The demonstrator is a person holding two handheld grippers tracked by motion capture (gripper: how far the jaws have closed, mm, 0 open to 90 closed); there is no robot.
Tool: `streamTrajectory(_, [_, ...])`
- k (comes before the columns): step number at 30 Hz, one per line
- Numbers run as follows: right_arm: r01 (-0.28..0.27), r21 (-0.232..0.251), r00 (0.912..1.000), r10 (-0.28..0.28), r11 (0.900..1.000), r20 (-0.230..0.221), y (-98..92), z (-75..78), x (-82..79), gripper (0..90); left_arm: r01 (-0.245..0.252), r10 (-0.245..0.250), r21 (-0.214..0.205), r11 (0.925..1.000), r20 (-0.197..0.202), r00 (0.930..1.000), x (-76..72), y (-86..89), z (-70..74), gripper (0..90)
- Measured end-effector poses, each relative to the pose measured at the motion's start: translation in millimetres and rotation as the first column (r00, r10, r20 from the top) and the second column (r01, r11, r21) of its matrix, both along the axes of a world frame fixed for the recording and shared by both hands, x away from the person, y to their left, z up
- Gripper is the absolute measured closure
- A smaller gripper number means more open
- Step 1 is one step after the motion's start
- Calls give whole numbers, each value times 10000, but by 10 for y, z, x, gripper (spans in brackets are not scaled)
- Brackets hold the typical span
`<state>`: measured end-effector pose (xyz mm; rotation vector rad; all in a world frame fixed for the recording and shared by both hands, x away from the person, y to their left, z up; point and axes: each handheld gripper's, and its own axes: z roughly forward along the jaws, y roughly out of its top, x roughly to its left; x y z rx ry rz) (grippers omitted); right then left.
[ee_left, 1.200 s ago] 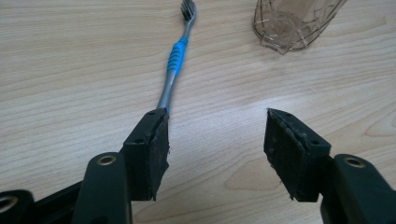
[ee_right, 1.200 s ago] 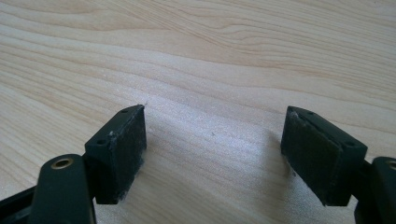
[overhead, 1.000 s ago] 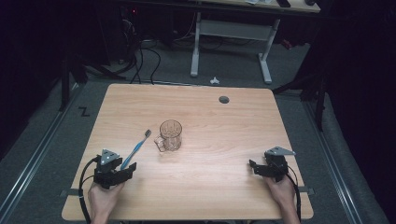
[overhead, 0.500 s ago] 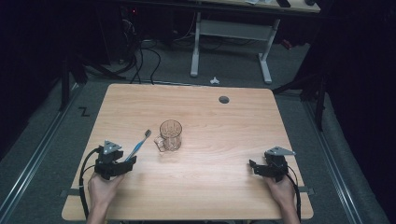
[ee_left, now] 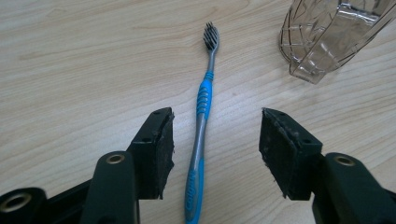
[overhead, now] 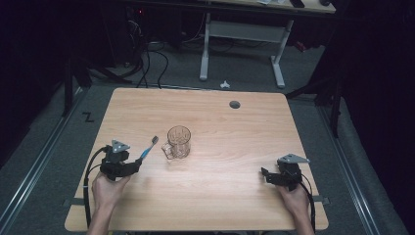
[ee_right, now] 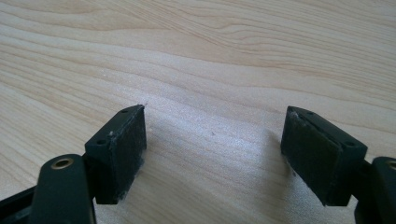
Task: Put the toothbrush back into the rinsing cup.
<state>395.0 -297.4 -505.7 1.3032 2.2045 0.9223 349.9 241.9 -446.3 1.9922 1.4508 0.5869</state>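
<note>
Glass mug [overhead: 178, 142]: upright near the middle of the wooden table [overhead: 235, 137], clear and patterned, and there's nothing inside it that I can see.
Mug up close: in the left gripper view the mug [ee_left: 329, 35] is cut off by the top edge, so its rim is out of sight.
Toothbrush [overhead: 148, 148]: flat on the table, just left of the mug, not touching it, bristles pointing away from the person.
Left gripper [ee_left: 215, 151]: jaws have just been closing, with the toothbrush [ee_left: 201, 121] handle lying between the pads; gaps on both sides, no grip on it.
Handle end: runs off the bottom edge of the left gripper view.
Right gripper [ee_right: 215, 154]: jaws spread wide over bare wood, holding nothing, well apart from the mug.
Lettering on the handle: too blurred to read.
</note>
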Motion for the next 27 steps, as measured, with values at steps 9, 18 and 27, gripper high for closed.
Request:
streamTrajectory(9, [-4,-4,10000,4,10000,2,-1,0,0,225,189,-165,692,9974,-353,9992,168,-57,52,493])
streamTrajectory(18, [-6,-5,10000,6,10000,2,-1,0,0,225,358,-302,770,9964,-734,9968,328,-116,89,481])
streamTrajectory(27, [-3,-2,10000,3,10000,2,-1,0,0,225,330,-284,554,9979,-803,9964,461,-117,95,491])
